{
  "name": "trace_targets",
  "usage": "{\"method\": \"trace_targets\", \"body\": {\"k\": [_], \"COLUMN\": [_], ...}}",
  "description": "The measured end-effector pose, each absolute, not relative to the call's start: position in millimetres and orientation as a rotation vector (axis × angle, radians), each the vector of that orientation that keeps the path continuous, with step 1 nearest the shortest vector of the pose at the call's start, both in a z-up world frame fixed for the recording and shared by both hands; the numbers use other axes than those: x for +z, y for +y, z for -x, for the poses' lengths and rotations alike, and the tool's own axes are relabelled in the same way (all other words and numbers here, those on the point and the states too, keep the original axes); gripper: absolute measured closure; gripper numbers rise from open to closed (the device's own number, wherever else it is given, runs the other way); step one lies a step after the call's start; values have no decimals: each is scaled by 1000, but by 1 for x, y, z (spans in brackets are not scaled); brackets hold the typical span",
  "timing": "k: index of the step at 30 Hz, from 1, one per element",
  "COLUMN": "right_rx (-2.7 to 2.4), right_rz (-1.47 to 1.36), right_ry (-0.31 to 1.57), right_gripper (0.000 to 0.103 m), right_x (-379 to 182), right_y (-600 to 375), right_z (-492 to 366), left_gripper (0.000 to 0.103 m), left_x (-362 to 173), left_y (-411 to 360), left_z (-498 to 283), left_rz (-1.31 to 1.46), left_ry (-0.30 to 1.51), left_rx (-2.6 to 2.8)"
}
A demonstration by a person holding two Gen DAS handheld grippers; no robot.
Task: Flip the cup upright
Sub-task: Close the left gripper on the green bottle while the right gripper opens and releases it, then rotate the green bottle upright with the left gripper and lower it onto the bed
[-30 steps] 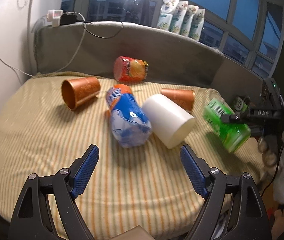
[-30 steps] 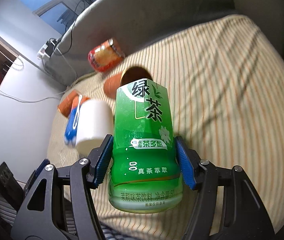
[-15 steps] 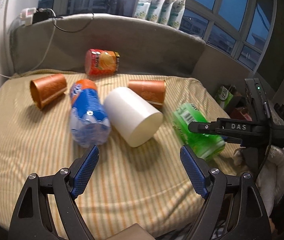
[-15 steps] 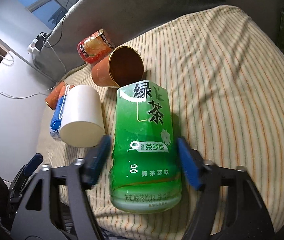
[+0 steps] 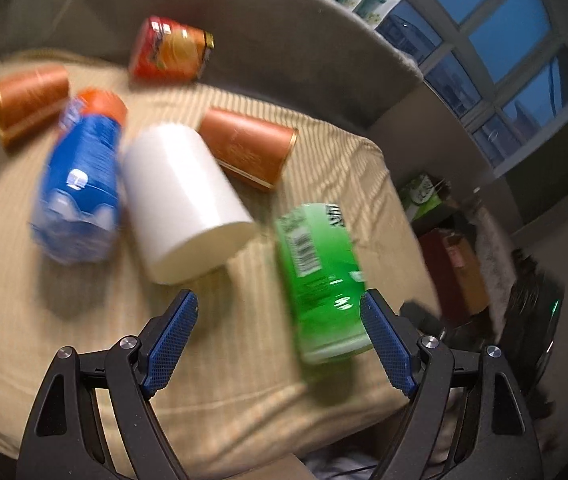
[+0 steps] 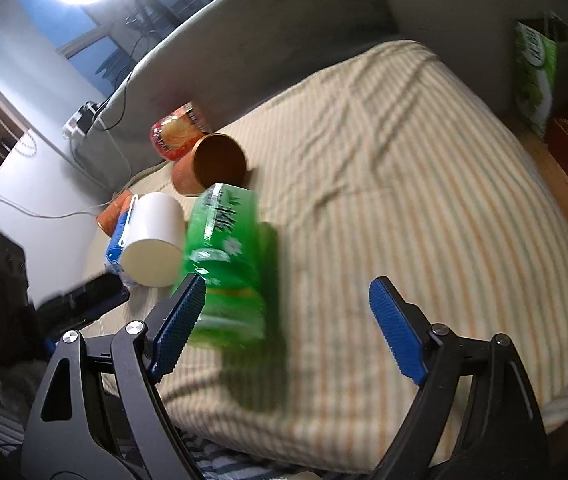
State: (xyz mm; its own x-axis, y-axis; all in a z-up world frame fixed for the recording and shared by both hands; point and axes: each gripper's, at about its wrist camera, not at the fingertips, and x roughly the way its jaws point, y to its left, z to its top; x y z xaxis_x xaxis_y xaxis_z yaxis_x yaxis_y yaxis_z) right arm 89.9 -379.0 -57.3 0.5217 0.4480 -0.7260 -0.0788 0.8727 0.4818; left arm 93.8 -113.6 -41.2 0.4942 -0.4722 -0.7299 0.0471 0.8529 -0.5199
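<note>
Release is what separates this moment from a second ago: our right claw [image 6: 287, 324], then clamped on the green tea bottle [image 6: 226, 256], now stands wide open and empty, and the bottle lies on its side on the striped bed cover [image 6: 423, 184], just ahead of the claw's left finger and blurred as if not yet settled. Our left claw [image 5: 280, 344] is wide open too, holding nothing, and its view has swung so the bottle [image 5: 321, 280] sits between its spread fingers. We judge that the bottle has been put aside to clear the way, so the cup work has not begun. Three cups lie on their sides on the bed: the white cup [image 5: 184, 204] in the middle, touching or nearly touching the blue bottle [image 5: 80, 188] on its left; a copper cup [image 5: 250, 148] just behind it, whose open mouth [image 6: 220, 160] shows nothing inside; and another copper cup [image 5: 30, 100] at the far left. We cannot see into the white cup's mouth clearly enough to say if it holds anything. An orange can [image 5: 172, 50] lies near the grey backrest. The white cup is nearest to both claws, and seems the likely one to turn upright.
</note>
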Motion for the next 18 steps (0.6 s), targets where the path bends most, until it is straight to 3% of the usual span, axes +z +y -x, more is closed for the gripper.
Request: {"method": "trace_targets", "body": {"k": [9,18], "right_rx": [301,290], "right_rz": [-477,-487], "right_ry": [986,987], "right_gripper": [16,16], "right_x": [-70,-78], "right_y": [-407,-417], "right_z": [-78,-78], "left_gripper": [22,32], "left_x": [-52,-66], "left_y": [-146,-159], "left_z": [-125,-141], "left_rz": [517,483], "left_ry": [1075,1124], "left_rx": [-308,-289]}}
